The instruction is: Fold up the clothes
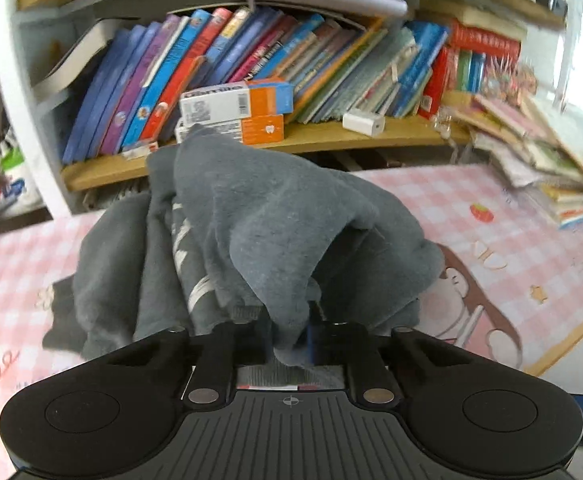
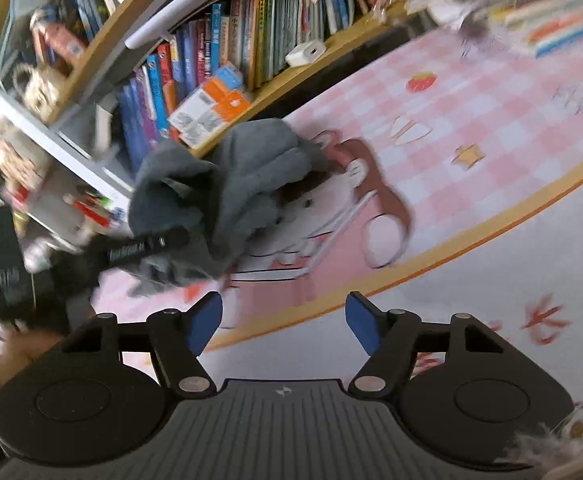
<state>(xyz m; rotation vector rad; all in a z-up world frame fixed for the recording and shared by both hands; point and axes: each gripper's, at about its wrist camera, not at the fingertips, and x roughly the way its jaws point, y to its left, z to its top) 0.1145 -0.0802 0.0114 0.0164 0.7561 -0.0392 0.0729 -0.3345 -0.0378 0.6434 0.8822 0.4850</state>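
A dark grey garment (image 1: 251,232) with pale lettering hangs bunched over my left gripper (image 1: 287,340), which is shut on its fabric and holds it above the pink checked mat (image 1: 491,216). The cloth hides the fingertips. In the right wrist view the same grey garment (image 2: 227,184) hangs at centre left with the left gripper's black body (image 2: 147,246) under it. My right gripper (image 2: 285,322) is open and empty, its blue pads (image 2: 361,324) wide apart, low over the mat (image 2: 471,120) and well short of the garment.
A wooden bookshelf (image 1: 331,136) full of leaning books runs along the back, with orange-and-white boxes (image 1: 235,112) and a white charger (image 1: 363,122) on its ledge. A pile of books (image 1: 551,168) lies on the mat at the right. The right wrist view is motion-blurred.
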